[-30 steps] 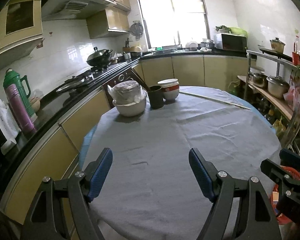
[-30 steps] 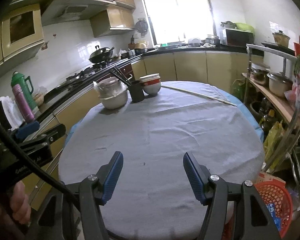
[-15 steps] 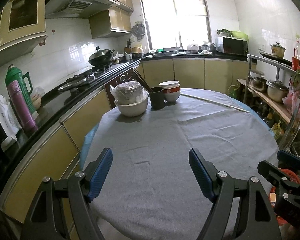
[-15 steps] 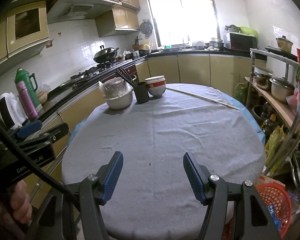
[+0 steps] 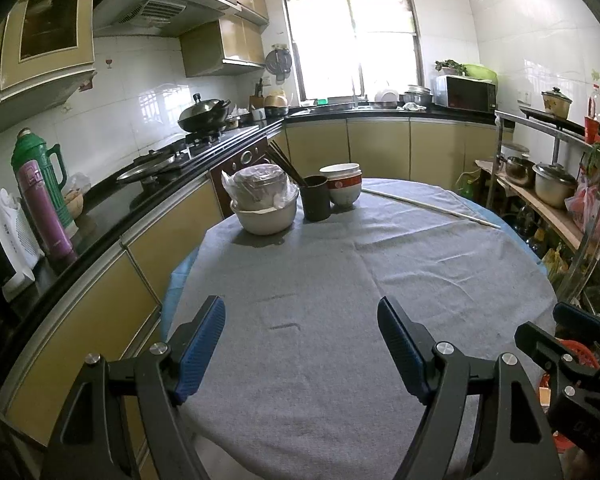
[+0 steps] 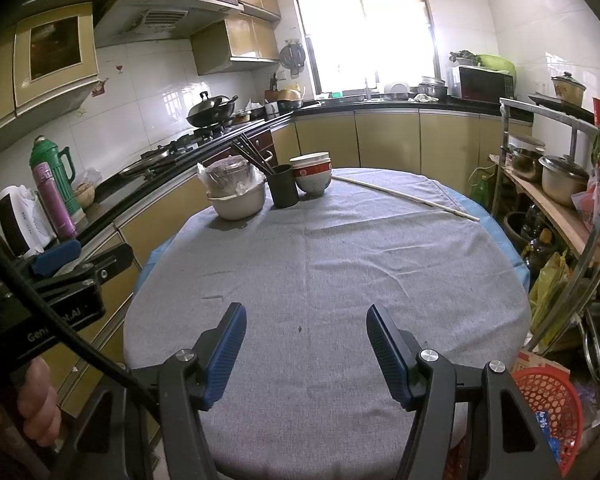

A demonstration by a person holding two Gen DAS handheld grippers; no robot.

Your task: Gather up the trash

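Both grippers hang over the near edge of a round table (image 5: 380, 280) covered with a grey cloth (image 6: 340, 264). My left gripper (image 5: 301, 348) is open, with nothing between its blue pads. My right gripper (image 6: 305, 350) is open too and holds nothing. A red mesh basket (image 6: 548, 412) with scraps in it stands on the floor at the table's right. A tiny dark speck (image 6: 299, 329) lies on the cloth just ahead of the right gripper. No other loose trash shows on the table.
At the table's far side stand a white bowl with a bagged pot (image 5: 265, 204), a dark chopstick cup (image 5: 316, 198), stacked bowls (image 5: 342, 186) and a long thin stick (image 5: 432, 208). A counter with thermoses (image 5: 40, 196) runs along the left. A metal shelf with pots (image 6: 560, 184) is on the right.
Both views have tilted up slightly, so the table and kitchen sit lower in frame. The grippers' openings are unchanged.
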